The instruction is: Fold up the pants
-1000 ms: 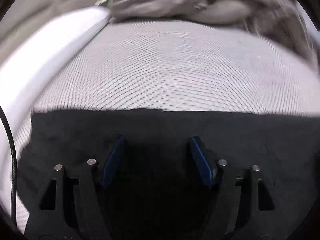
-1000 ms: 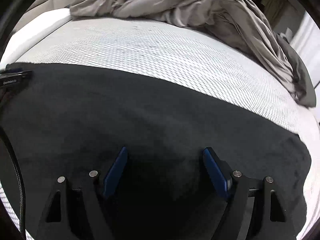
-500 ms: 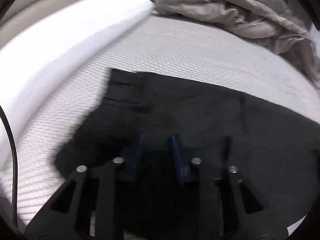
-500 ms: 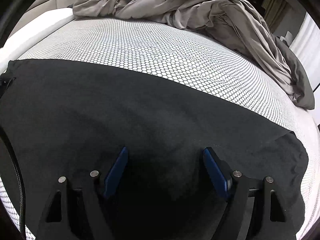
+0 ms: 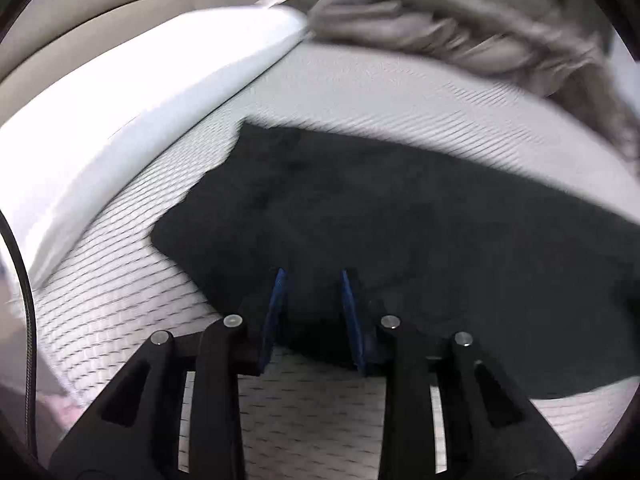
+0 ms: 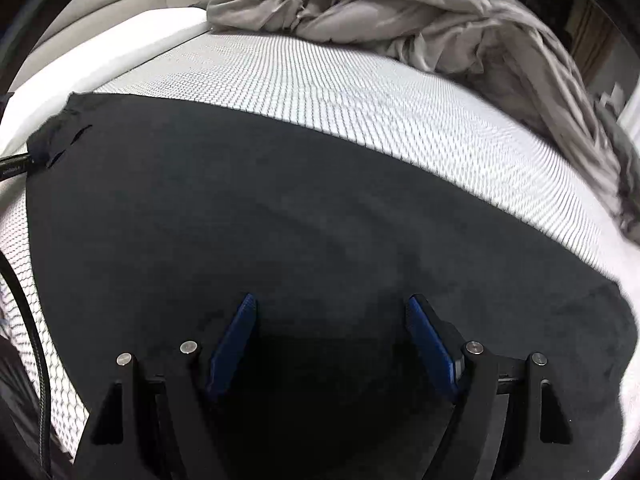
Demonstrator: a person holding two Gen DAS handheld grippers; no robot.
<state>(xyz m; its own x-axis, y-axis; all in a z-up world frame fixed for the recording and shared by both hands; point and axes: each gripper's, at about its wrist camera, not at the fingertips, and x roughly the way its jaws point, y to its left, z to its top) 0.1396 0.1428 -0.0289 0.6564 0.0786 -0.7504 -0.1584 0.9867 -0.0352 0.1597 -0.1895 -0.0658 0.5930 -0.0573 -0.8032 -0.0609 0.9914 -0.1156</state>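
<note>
Black fabric fills the lower half of both wrist views: the pants (image 5: 420,216) lie spread on a bed whose white sheet (image 5: 400,92) carries a fine honeycomb print.

In the left wrist view, a white pillow (image 5: 132,108) runs along the left edge up to the upper middle, with a beige padded headboard (image 5: 100,12) behind it at upper left. From centre to right the pants stretch across the frame, their near edge lifted off the sheet at lower centre. There the left gripper (image 5: 312,300) has just been closing, and its blue pads (image 5: 274,312) now pinch a fold of the dark cloth between them; the jaws stand narrow with the fabric bunched in the gap. A rumpled grey duvet (image 5: 460,28) is heaped at upper right, blurred.

In the right wrist view, a black cable (image 6: 28,312) hangs down the left edge. At middle left the pants' corner is gathered up, close to a dark tool tip (image 6: 16,164) that enters from the frame edge. The cloth spreads across the middle of the frame to the right edge. At lower centre the right gripper (image 6: 332,344) hangs over the fabric with its jaws wide apart, blue pads (image 6: 232,348) clear of any fold. The duvet fills the upper right.
</note>
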